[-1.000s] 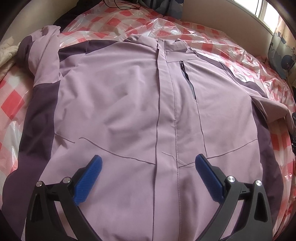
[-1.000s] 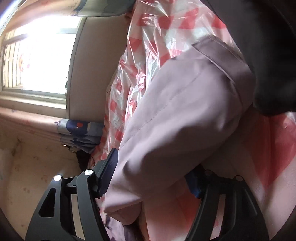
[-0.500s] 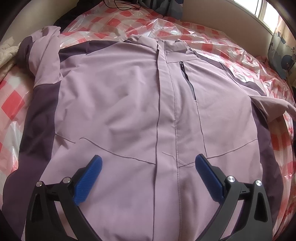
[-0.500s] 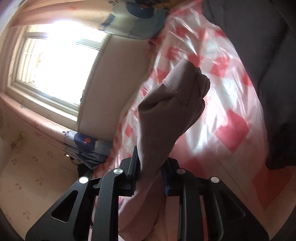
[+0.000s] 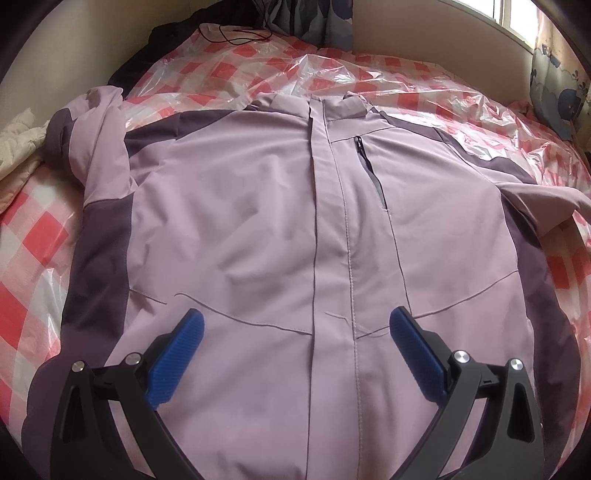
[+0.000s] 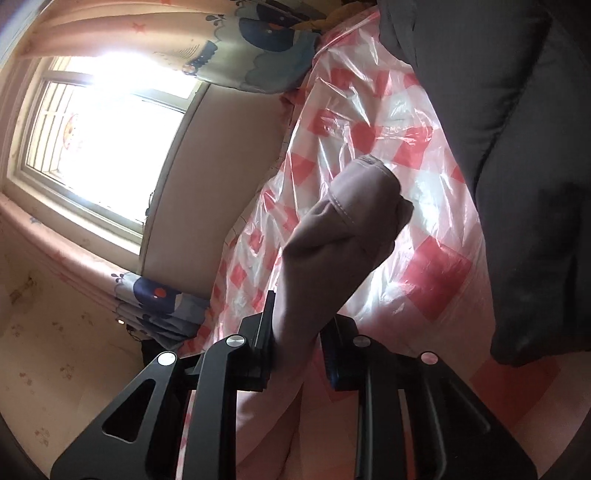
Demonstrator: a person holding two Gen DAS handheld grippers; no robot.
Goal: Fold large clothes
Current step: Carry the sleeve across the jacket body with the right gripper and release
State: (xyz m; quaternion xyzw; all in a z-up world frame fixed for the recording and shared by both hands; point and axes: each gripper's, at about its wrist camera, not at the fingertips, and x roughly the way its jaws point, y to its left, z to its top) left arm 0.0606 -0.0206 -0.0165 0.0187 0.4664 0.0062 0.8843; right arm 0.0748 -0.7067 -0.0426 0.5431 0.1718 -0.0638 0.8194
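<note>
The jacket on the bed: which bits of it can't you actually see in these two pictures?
- Left wrist view: the jacket hem is cut off by the bottom edge, behind the open left hand-held gripper.
- Right wrist view: the right hand-held gripper hides the pinched sleeve fabric.
- Left wrist view: the far sleeve end runs past the right edge.

You are looking over a bed spread with a red-and-white checked cover under clear, crinkled plastic sheet, with a beige padded headboard along its far side and a dark quilt heaped at one edge. Beyond the headboard you have a barred window, washed out by strong daylight, with a pale pink curtain above it and a cartoon-print curtain in blue gathered beside it. Below the window sill the wall is cream with a faint small pattern, and a black cable lies on the bed's far end near a cream blanket bunched at the bed's side.
</note>
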